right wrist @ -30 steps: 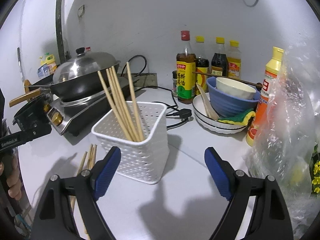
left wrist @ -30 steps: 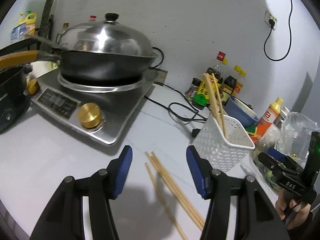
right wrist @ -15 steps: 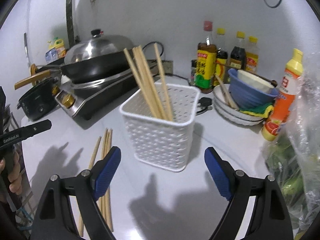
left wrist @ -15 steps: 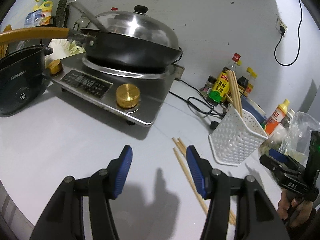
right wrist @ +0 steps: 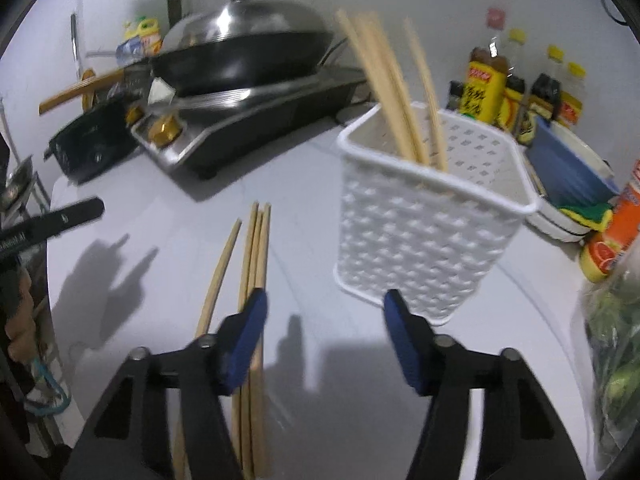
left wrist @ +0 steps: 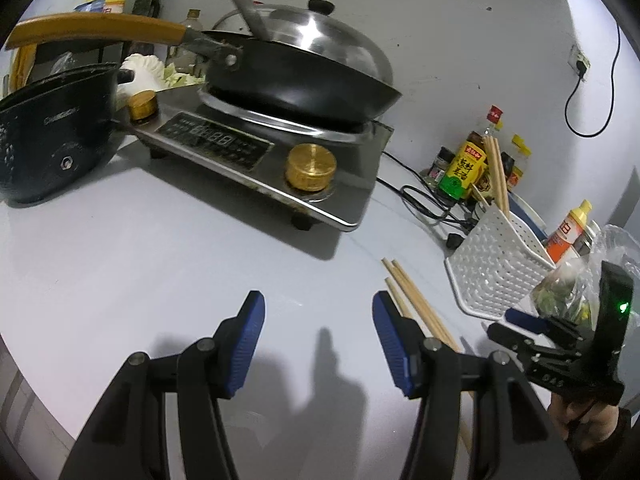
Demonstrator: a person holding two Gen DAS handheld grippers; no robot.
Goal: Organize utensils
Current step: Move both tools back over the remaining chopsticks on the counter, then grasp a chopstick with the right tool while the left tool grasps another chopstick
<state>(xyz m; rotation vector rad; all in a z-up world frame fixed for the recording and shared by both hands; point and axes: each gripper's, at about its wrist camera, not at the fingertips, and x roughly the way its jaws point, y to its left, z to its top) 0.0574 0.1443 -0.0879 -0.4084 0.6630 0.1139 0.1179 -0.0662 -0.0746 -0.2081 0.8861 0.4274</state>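
Four loose chopsticks on counter, left of basket | long axis along right gripper, under its left pad | right nearer, closing, seemingly empty | left gripper half-open, empty

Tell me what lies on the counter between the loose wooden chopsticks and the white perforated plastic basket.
Nothing: in the right wrist view, only bare white counter separates the loose wooden chopsticks from the white perforated plastic basket.
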